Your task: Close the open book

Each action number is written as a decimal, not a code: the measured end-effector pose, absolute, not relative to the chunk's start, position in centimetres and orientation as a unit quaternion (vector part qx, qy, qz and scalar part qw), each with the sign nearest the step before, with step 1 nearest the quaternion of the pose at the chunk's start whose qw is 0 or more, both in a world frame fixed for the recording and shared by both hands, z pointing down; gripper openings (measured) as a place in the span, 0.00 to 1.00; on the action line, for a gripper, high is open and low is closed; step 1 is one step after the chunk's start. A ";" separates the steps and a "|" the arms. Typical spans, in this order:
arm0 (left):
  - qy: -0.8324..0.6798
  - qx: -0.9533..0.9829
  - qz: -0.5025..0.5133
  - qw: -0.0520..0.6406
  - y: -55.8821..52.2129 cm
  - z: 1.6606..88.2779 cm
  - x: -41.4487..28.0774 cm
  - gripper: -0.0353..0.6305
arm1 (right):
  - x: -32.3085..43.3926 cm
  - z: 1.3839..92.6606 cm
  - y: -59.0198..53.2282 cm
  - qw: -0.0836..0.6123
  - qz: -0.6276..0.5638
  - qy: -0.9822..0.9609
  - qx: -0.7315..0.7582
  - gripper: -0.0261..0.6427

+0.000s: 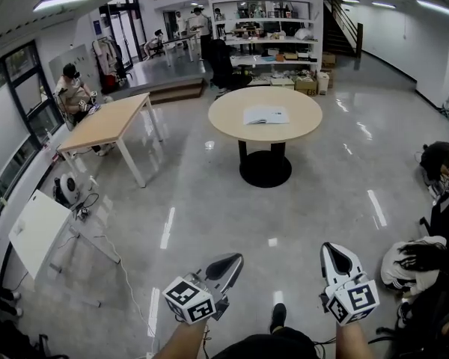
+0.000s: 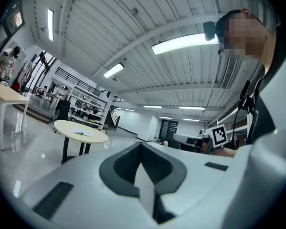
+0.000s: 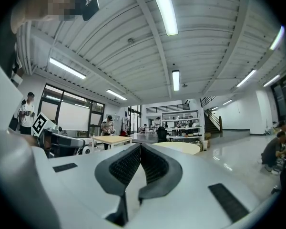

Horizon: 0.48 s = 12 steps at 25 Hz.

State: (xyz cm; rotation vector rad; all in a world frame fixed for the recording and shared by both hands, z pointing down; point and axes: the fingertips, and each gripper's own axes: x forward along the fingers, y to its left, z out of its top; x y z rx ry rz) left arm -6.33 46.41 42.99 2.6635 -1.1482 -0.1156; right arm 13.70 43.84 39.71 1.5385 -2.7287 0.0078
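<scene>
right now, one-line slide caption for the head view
Left gripper and right gripper, both shut and empty, point toward the open book on the round table.

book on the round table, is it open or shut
Open. In the head view the book lies spread flat on the round table, two pale pages showing side by side.

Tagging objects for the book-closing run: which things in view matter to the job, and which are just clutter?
For the job: open book on the round table; left gripper and right gripper, both shut and empty, well short of it.
Lying about: wooden table; white table; shelves; cardboard boxes.
</scene>
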 end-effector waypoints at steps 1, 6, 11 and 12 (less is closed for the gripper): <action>-0.395 0.910 -0.038 0.119 45.1 42.9 -5.9 0.03 | 14.0 39.7 42.4 0.005 0.002 -0.872 0.490 0.04; -0.403 0.908 -0.037 0.108 37.6 41.6 -3.8 0.03 | 15.6 39.3 35.0 -0.005 0.007 -0.880 0.476 0.04; -0.414 0.904 -0.042 0.101 30.8 40.8 -2.0 0.03 | 17.4 38.4 27.8 -0.004 -0.008 -0.888 0.460 0.04; -0.418 0.902 -0.043 0.103 29.6 40.8 -1.8 0.03 | 17.8 38.3 26.5 -0.003 -0.010 -0.888 0.460 0.04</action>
